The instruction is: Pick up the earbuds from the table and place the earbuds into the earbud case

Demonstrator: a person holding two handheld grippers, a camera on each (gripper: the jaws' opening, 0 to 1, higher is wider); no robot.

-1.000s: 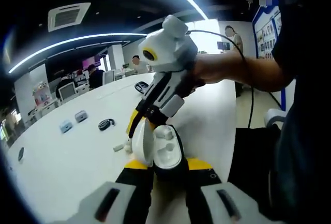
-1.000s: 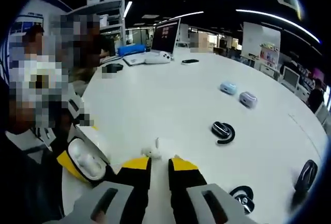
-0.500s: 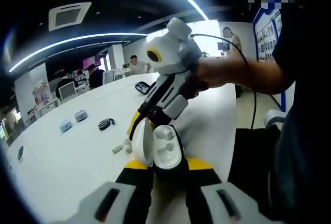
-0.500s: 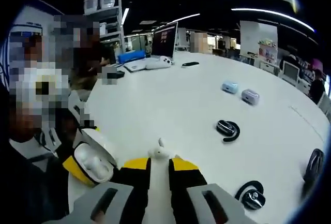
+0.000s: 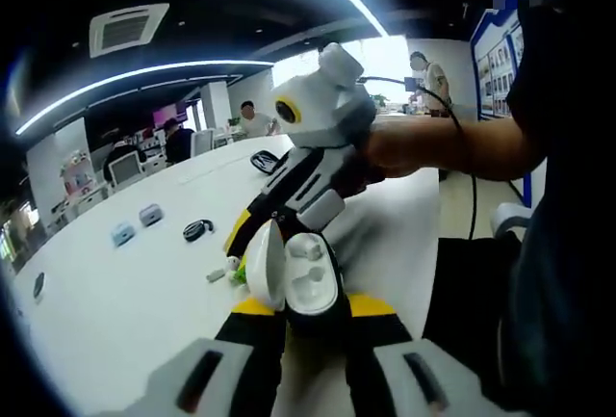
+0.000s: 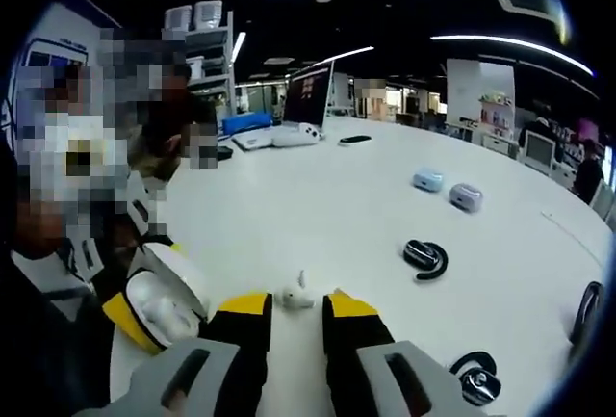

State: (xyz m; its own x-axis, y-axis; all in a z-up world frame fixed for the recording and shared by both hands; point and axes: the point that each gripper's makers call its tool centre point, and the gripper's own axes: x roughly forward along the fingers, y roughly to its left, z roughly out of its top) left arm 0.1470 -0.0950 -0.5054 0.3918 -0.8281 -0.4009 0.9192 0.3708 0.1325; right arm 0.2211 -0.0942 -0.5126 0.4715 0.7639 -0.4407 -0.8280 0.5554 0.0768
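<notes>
My left gripper (image 5: pixel 310 305) is shut on the open white earbud case (image 5: pixel 300 280), whose lid leans to the left with one earbud seated inside. A hand brings my right gripper (image 5: pixel 236 248) in from the right, tips down at the white table (image 5: pixel 125 311) just left of the case. A loose white earbud (image 6: pixel 294 294) lies on the table between the yellow tips of my right gripper (image 6: pixel 296 307), which stands open around it. The same earbud (image 5: pixel 220 272) lies close beside those tips in the left gripper view. The case (image 6: pixel 166 299) sits to the left.
Black ear-hook earbuds (image 6: pixel 425 255) and another pair (image 6: pixel 476 380) lie to the right on the table. Two small pale cases (image 6: pixel 427 180) (image 6: pixel 466 195) sit farther back. A monitor (image 6: pixel 310 97) stands at the far edge. People sit at the table's far side (image 5: pixel 252 118).
My right gripper's jaws have spread wider and moved forward, so the earbud now lies between the tips instead of just beyond them. The case in my left gripper has not moved.
</notes>
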